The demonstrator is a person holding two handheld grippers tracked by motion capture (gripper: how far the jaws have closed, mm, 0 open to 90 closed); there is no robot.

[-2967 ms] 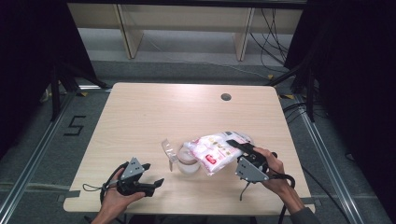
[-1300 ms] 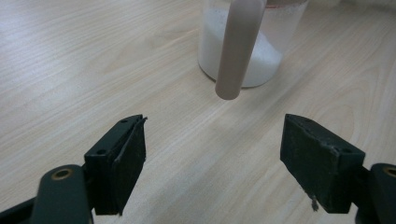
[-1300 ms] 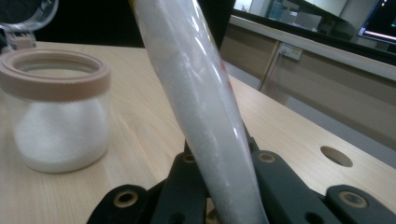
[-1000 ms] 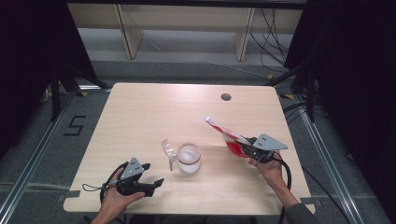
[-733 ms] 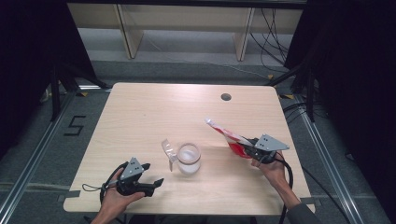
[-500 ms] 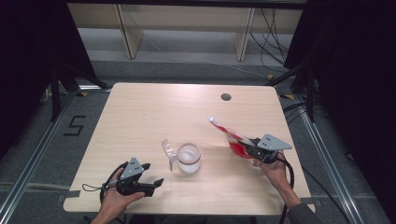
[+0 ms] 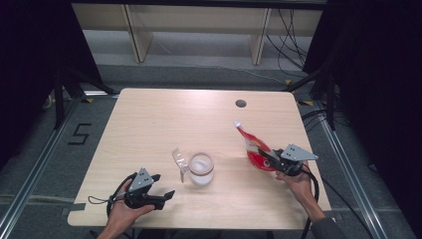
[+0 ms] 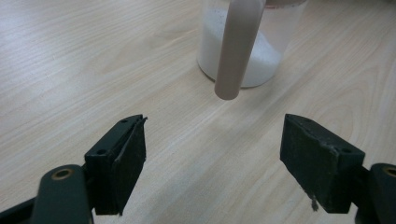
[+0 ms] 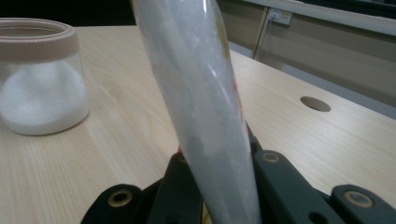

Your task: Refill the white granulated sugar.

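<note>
Right gripper [image 7: 272, 160] is clamped on the lower end of a red-and-white bag [image 7: 254, 148], which it holds up off the table [image 7: 149, 119] on the right side, well apart from the jar [image 7: 200, 169]; the jar stands near the middle, partly filled with white powder, its hinged lid [image 7: 178, 160] tipped open at its left. Left gripper [image 7: 161, 197] rests at the near left edge with jaws wide and nothing between them, pointed at the jar. Pouring step looks finished, so the bag likely wants setting down at the right, and the open lid calls for the idle left gripper to close in and press it shut
</note>
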